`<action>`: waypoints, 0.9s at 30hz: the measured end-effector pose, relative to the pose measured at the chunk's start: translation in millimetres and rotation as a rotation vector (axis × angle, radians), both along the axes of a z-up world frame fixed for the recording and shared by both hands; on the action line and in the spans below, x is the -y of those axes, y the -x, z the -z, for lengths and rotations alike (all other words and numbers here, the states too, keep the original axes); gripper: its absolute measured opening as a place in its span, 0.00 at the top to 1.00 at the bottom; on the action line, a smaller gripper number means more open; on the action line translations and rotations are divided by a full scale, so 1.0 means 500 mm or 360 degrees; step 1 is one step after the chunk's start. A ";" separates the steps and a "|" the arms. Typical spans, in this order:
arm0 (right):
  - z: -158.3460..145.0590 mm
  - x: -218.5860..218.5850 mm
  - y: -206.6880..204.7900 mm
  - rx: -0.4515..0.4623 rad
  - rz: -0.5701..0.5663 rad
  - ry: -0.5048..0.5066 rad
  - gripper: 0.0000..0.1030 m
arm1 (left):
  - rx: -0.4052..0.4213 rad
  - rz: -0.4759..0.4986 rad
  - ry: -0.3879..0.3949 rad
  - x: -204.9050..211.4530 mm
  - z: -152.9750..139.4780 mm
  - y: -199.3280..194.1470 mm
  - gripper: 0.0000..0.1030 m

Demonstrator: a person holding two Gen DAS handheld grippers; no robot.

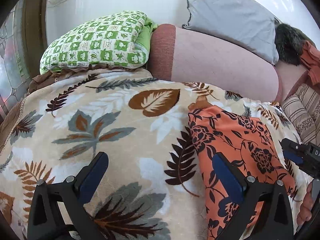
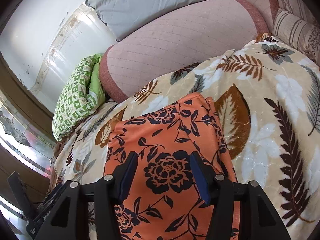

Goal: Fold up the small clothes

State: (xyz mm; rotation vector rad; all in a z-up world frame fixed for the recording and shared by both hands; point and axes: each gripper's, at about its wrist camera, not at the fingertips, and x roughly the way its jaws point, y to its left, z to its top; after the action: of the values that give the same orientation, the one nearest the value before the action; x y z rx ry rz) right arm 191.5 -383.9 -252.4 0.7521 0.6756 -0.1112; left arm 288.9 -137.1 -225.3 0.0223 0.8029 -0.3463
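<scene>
The orange garment is lying flat on the leaf-patterned blanket, folded into a long narrow shape. Its cloth is bright orange, printed with dark navy roses, leaves and thin vines. The far end is showing a straight folded edge, and along its right side several layers are lying one over the other.

The right gripper is standing released above the near part of the garment: its jaws are apart, the big dark rose is showing between them, and the blue pads are pressing on nothing.

The left gripper is also standing wide apart and gripping nothing. Between its fingers only the blanket is showing, and the garment is lying to the right of this claw, passing under its right finger. In the left wrist view the right gripper's tip is showing beyond the garment's right edge, and part of a hand is showing at the lower right edge.

Beyond both claws, a green checked pillow and a grey pillow are resting against the pink sofa back.
</scene>
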 end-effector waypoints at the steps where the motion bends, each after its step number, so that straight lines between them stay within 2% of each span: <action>1: 0.001 0.000 0.000 -0.0003 0.0001 0.0002 0.43 | 0.0008 -0.0012 0.0004 -0.003 -0.002 -0.001 0.00; 7: 0.006 0.008 0.001 -0.0009 0.0007 -0.0018 0.43 | 0.0031 -0.0125 0.0031 -0.038 -0.008 -0.015 0.00; 9: 0.008 0.012 0.002 -0.0006 0.0014 -0.0035 0.43 | 0.0012 -0.0184 0.0002 -0.047 -0.003 -0.024 0.00; 11: 0.010 0.015 0.003 -0.0013 0.0026 -0.0040 0.43 | -0.0060 -0.0286 -0.0100 -0.058 0.017 -0.040 0.00; 14: 0.014 0.018 0.005 -0.0025 0.0042 -0.0055 0.43 | -0.0218 -0.0378 -0.0080 -0.086 0.047 -0.064 0.00; 16: 0.018 0.019 0.004 -0.0033 0.0042 -0.0062 0.43 | -0.0267 -0.0443 -0.0088 -0.103 0.058 -0.074 0.00; 18: 0.020 0.019 0.002 -0.0043 0.0043 -0.0062 0.43 | -0.0263 -0.0524 -0.0152 -0.116 0.063 -0.079 0.00; 27: 0.030 0.021 -0.002 -0.0055 0.0033 -0.0084 0.43 | -0.0142 -0.0674 -0.0167 -0.160 0.034 -0.080 0.00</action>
State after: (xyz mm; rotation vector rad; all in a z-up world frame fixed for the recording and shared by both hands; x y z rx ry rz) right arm 192.6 -394.6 -267.1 0.8096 0.7059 -0.1258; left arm 329.0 -57.1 -242.2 -0.0652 0.8902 0.0961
